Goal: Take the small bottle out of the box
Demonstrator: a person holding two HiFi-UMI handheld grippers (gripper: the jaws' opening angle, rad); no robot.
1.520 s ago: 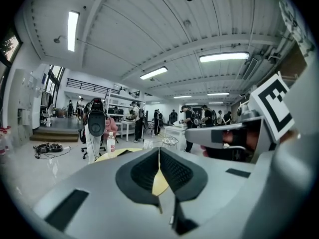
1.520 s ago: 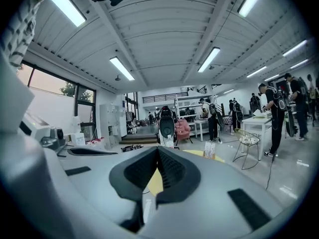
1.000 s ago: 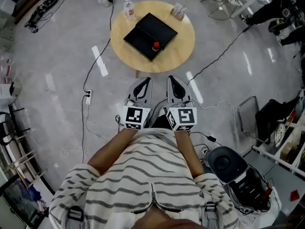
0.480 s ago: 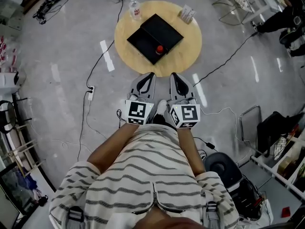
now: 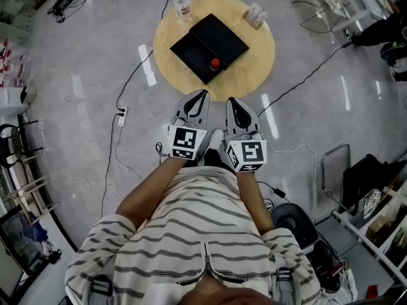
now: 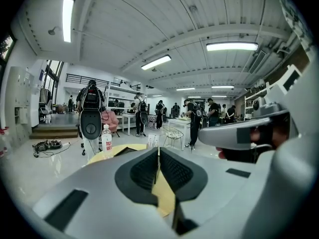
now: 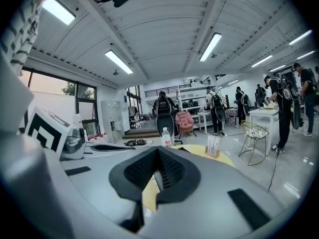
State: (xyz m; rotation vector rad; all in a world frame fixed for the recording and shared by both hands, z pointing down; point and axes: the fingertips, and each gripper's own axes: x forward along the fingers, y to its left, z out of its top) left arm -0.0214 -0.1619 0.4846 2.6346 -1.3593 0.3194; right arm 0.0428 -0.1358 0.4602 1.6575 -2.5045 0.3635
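A round wooden table (image 5: 254, 62) stands ahead of me. On it lies an open black box (image 5: 219, 38), and a small red-capped bottle (image 5: 215, 63) stands in its near part. My left gripper (image 5: 204, 94) and right gripper (image 5: 229, 101) are held side by side just short of the table's near edge, pointing at it. Both are shut with nothing between the pads. In the left gripper view the shut fingers (image 6: 144, 171) hide most of the table (image 6: 112, 152). The right gripper view shows its shut fingers (image 7: 172, 171) and the table's top (image 7: 202, 152) beyond them.
A clear water bottle (image 5: 183, 6) and a small card stand (image 5: 257, 15) are on the table's far side. Cables and a power strip (image 5: 121, 114) lie on the floor at the left. A wire chair (image 5: 331, 164) and a black round device (image 5: 289, 218) are at the right. Several people stand far off.
The table has shifted slightly right and nearer to the grippers in the head view. Both grippers stay shut and side by side.
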